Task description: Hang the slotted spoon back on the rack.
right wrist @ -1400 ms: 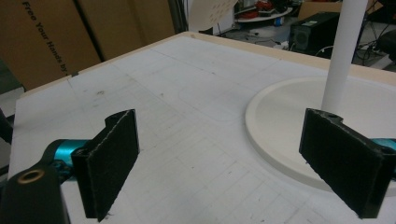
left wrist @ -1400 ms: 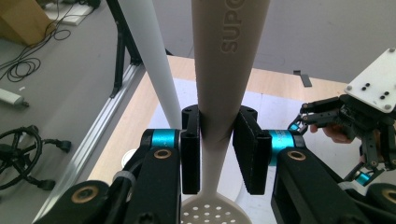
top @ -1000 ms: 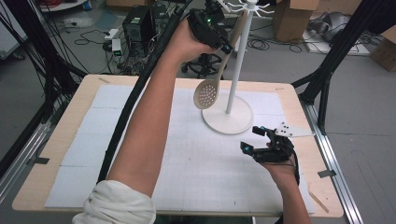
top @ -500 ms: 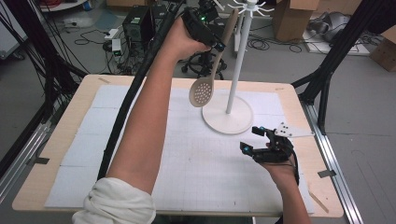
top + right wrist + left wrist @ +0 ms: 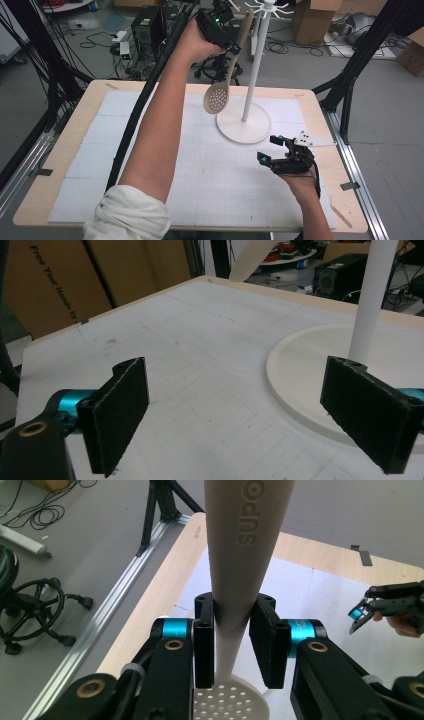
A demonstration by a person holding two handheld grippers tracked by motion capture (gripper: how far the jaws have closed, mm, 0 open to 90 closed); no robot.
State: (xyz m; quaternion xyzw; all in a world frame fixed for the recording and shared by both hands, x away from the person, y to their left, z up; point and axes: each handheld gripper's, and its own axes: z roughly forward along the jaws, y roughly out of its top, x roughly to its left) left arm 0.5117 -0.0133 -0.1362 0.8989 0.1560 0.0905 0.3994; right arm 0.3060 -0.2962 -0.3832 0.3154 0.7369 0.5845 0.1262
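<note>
A beige slotted spoon [image 5: 218, 97] hangs in the air left of the white hook stand [image 5: 252, 65], bowl down. My left gripper [image 5: 234, 46] is raised high and shut on its handle [image 5: 245, 545]; in the left gripper view [image 5: 235, 607] both pads press the handle and the perforated bowl [image 5: 227, 705] shows below. The handle's top end lies left of the stand's hooks [image 5: 267, 7]. My right gripper [image 5: 272, 149] rests low on the mat by the stand's round base [image 5: 243, 125], open with nothing between its pads [image 5: 117, 405]. It also appears in the left gripper view [image 5: 367, 612].
A white gridded mat [image 5: 100, 150] covers the wooden table [image 5: 65, 150]. The stand's base [image 5: 310, 365] lies just right of the right gripper's line. Black frame legs [image 5: 350, 75], cables and cardboard boxes [image 5: 312, 17] surround the table.
The left hand has carried the spoon slightly to the left, so the handle's top end sits farther from the stand's hooks. The right gripper has stayed where it was.
</note>
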